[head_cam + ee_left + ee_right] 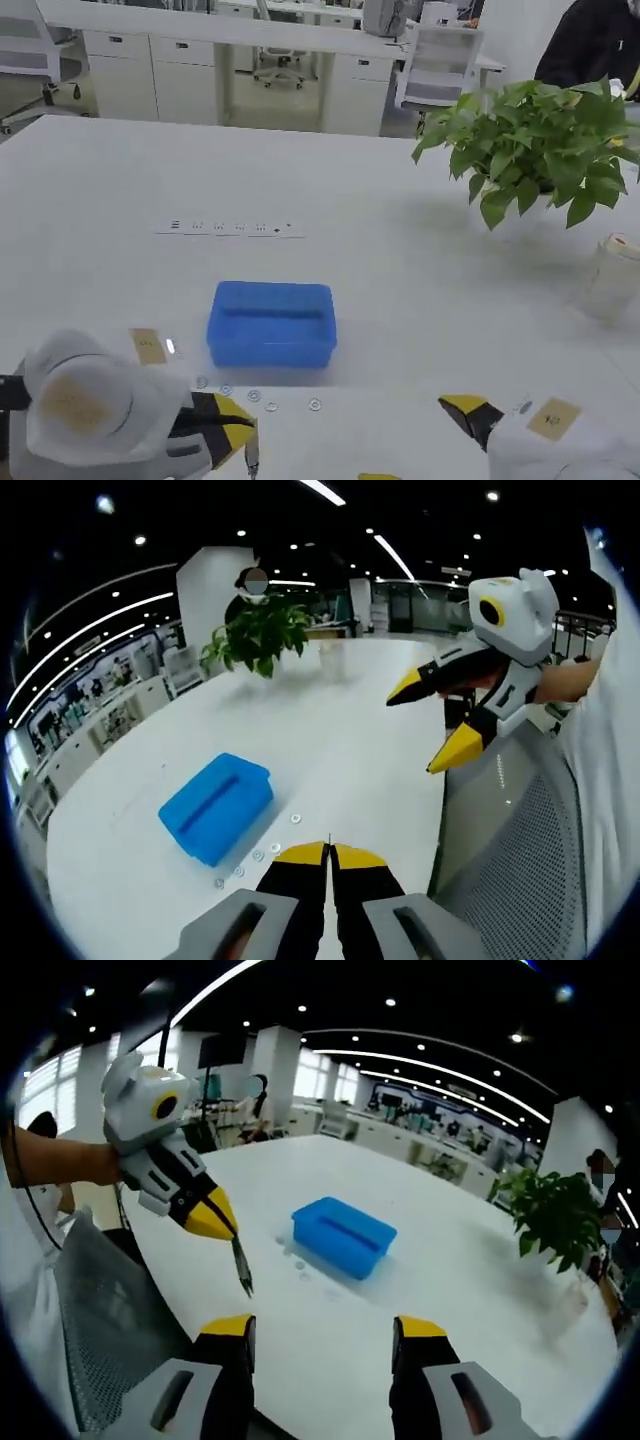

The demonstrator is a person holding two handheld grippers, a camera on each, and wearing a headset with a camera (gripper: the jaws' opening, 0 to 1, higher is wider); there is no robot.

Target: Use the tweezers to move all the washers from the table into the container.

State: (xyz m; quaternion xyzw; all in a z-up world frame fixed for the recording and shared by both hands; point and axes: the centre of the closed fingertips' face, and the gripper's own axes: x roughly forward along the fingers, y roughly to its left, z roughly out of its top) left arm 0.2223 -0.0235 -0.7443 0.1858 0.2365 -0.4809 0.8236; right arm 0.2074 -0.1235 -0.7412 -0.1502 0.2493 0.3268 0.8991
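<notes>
Two claws, one tool. Item one, my left gripper (328,848): jaws pressed tip to tip, clenched on the tweezers (243,1268). The tweezers have their long axis near upright and slightly tilted. Their points aim down at the table (420,260) close to its near edge; I cannot tell whether they touch it. The right gripper view gives their full length side-on, while the head view gives the lower end, foreshortened. Item two, my right gripper (325,1325): jaws spread, nothing between them, held well apart from the left; the left gripper view shows that spread from the side. I count five washers (254,396) in the head view, a loose row on the table between the tweezers and the container (271,323). The container is blue, rectangular and open-topped, with its long side toward me. Beyond it are a printed strip (230,228), a potted plant (540,140) and a pale jar (612,278) far right.
</notes>
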